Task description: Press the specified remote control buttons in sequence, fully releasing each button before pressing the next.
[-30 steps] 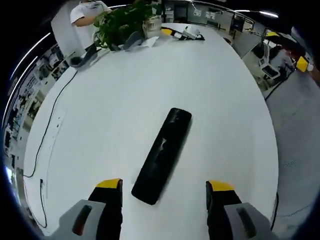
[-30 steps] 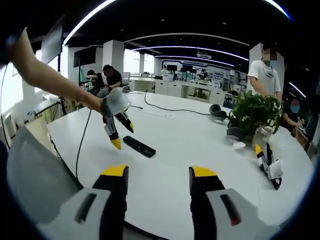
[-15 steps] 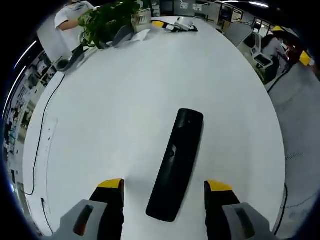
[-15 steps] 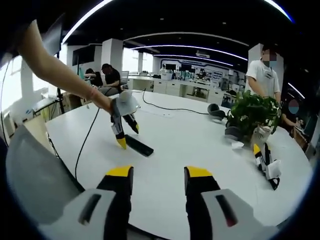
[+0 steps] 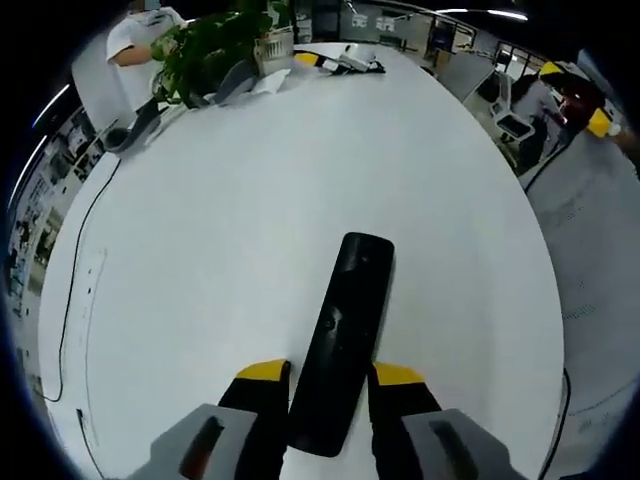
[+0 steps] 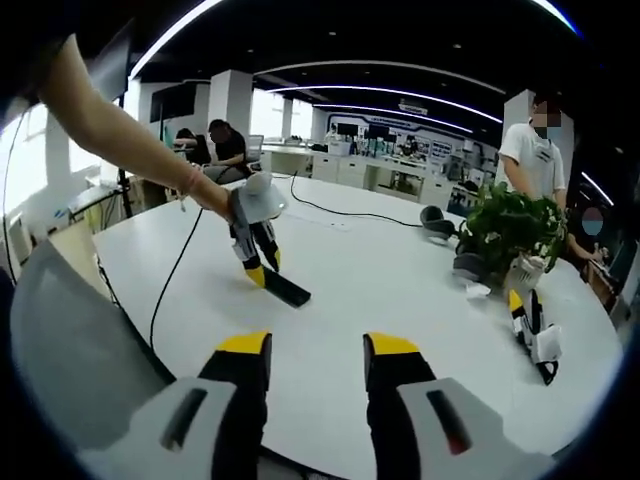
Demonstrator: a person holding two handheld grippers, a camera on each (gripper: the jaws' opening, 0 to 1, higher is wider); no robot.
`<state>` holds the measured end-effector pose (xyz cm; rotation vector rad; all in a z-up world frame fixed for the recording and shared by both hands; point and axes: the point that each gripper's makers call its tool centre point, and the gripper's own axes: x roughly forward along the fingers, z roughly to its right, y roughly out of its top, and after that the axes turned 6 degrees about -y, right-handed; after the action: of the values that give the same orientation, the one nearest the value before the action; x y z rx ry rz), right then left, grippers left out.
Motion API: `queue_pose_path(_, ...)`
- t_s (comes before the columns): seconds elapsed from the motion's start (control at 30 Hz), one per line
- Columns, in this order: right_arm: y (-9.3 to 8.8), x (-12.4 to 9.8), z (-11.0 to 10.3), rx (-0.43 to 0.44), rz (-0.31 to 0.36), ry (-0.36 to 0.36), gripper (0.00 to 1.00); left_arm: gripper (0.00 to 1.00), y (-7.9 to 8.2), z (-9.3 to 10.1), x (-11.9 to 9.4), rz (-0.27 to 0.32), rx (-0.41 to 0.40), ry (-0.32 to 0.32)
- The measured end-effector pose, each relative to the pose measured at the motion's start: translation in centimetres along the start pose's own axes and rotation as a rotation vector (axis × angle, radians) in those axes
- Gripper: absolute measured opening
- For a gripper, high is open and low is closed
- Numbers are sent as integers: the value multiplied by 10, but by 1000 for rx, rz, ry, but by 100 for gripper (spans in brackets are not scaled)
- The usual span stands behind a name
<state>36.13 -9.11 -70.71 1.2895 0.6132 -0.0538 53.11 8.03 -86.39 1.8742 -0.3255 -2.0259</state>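
A long black remote control (image 5: 350, 325) lies flat on the white round table (image 5: 230, 210), running straight away from my left gripper (image 5: 330, 380). The yellow-tipped jaws of that gripper press against both sides of the remote's near end. In the right gripper view the remote (image 6: 287, 291) rests at centre left, and a person's arm holds the left gripper (image 6: 258, 272) down over its near end. My right gripper (image 6: 317, 350) hovers over the table's near edge, well back from the remote, jaws apart with nothing between them.
A potted plant (image 6: 510, 225) and a spare yellow-tipped gripper (image 6: 535, 335) sit at the right of the table (image 6: 400, 290). A black cable (image 5: 75, 290) trails along the left side. A person in a white shirt (image 6: 530, 150) stands behind the plant.
My left gripper's jaws have come together onto the remote's near end, having stood wide apart before. The right gripper's jaws have narrowed slightly.
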Motion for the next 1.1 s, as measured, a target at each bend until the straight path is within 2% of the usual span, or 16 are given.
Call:
queue_pose_path(0.47,-2,2,-2,-6,-18,6,36,26,1,3,-2,16,13,5)
queue_pose_path(0.77,-2,2,-2,-14,-23,8,35,24,-1,10,-2,37,-26,19)
queue_pose_path(0.9,-2,3,-4,-29,-25,13,36,26,-6,10,-3,55,-13,23)
queue_pose_path(0.97,-2,3,-4,-32,-25,14,36,35,-10,8,-6,45,-44,29)
queue_pose_path(1.0,-2,3,-4,-31,-25,14,36,36,-14,11,-6,39,-62,12)
queue_pose_path(1.1,-1,3,-4,-27,-19,14,36,31,-16,16,-7,41,-30,9)
